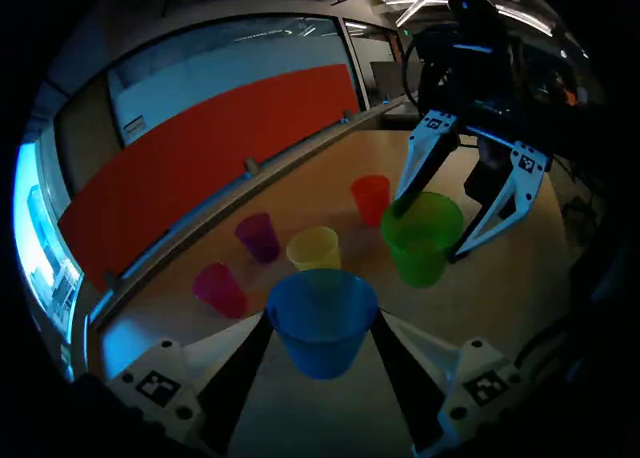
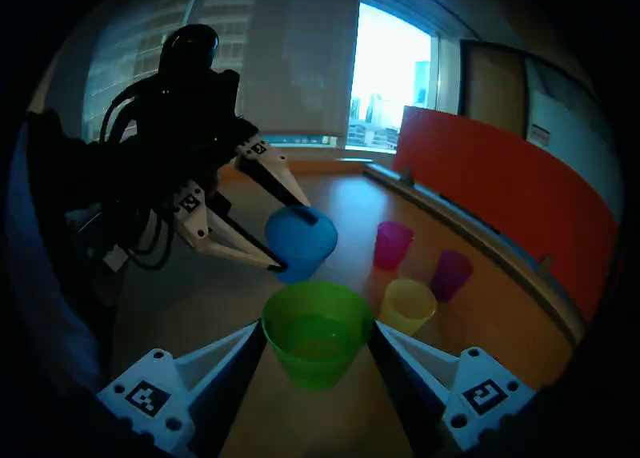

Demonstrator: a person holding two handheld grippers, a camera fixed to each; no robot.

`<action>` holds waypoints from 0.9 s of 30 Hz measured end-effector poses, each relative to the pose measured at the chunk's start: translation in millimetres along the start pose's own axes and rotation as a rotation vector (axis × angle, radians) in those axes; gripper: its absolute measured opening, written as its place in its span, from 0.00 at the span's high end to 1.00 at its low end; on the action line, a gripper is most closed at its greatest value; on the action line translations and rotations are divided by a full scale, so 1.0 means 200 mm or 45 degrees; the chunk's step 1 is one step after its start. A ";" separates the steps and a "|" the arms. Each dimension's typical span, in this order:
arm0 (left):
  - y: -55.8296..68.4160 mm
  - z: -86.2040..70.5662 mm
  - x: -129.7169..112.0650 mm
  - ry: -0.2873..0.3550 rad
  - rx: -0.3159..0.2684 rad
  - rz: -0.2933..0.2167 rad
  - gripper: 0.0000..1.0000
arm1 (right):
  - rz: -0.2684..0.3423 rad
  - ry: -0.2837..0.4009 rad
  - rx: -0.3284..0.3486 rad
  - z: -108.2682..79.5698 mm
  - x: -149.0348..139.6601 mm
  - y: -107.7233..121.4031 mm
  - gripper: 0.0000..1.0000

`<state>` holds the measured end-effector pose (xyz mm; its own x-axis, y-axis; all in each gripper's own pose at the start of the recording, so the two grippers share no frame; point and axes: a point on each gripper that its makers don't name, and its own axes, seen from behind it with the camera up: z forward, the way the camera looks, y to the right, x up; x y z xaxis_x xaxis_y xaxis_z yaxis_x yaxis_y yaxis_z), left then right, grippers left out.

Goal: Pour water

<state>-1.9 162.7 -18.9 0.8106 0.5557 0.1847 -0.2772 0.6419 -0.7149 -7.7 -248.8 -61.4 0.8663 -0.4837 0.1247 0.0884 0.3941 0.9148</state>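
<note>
Left gripper pinches the blue cup between both fingers; right gripper clamps the green cup. In the left gripper view, green sits at two o'clock of blue, near, over the table.

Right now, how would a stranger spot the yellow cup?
Find the long red panel beside the wooden table. On the table in front of it, the yellow cup stands next to the purple cup, farther from the panel, the only yellow one.
</note>
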 end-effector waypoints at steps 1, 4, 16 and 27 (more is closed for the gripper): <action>0.01 0.00 -0.01 -0.008 -0.006 0.003 0.13 | 0.002 -0.007 0.004 0.00 -0.01 0.00 0.08; 0.03 0.02 -0.04 -0.031 -0.024 0.013 0.13 | 0.008 -0.030 0.015 0.00 -0.04 -0.01 0.08; 0.09 0.08 -0.14 -0.087 -0.088 -0.011 0.13 | 0.004 -0.112 0.037 0.03 -0.18 -0.02 0.08; 0.12 0.11 -0.20 -0.099 -0.115 -0.051 0.13 | 0.011 -0.146 0.041 0.05 -0.25 -0.01 0.08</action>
<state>-52.5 166.5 -28.6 0.7767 0.5723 0.2632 -0.1951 0.6158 -0.7633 -55.8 -234.0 -66.3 0.8051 -0.5671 0.1738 0.0638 0.3742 0.9252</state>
